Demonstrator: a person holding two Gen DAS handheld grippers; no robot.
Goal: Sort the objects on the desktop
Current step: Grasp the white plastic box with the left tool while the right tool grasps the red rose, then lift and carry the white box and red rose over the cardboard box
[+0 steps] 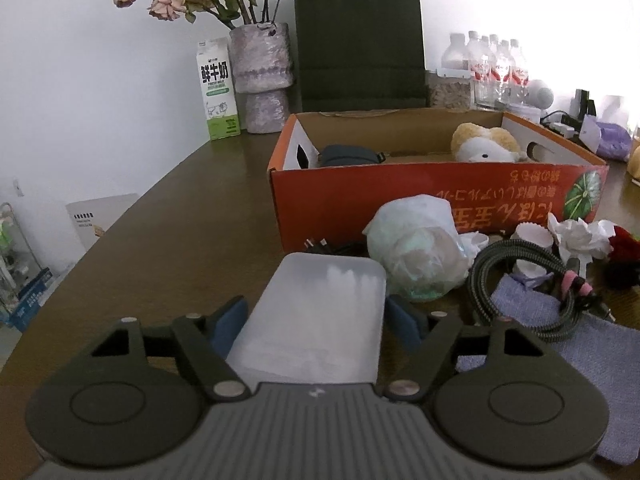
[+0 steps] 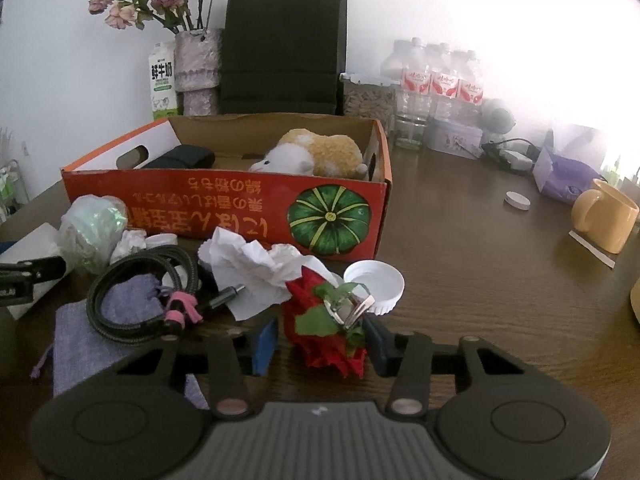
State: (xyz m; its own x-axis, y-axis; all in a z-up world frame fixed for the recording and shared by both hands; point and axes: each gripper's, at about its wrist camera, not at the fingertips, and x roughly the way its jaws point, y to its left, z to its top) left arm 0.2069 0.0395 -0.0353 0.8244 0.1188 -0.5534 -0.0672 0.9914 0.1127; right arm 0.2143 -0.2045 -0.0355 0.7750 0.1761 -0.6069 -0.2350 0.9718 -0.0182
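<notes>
My left gripper (image 1: 318, 320) is shut on a white translucent rectangular case (image 1: 320, 312), held low over the brown table in front of the orange cardboard box (image 1: 400, 188). The box holds a plush hamster (image 1: 486, 144) and a dark pouch (image 1: 348, 154). My right gripper (image 2: 320, 344) has its blue pads on either side of a red fabric flower with a metal clip (image 2: 328, 320); the pads stand a little apart from it. The left gripper's finger and the case also show at the left edge of the right wrist view (image 2: 32, 268).
Clutter in front of the box: a plastic-wrapped bundle (image 1: 416, 252), a coiled braided cable (image 2: 144, 292) on a lilac cloth pouch (image 2: 92, 344), crumpled tissue (image 2: 252, 264), a white cap (image 2: 374, 284). A yellow mug (image 2: 604, 216), bottles (image 2: 436, 80), a milk carton (image 1: 218, 88), a vase (image 1: 262, 76) and a dark bag (image 1: 360, 40) stand around.
</notes>
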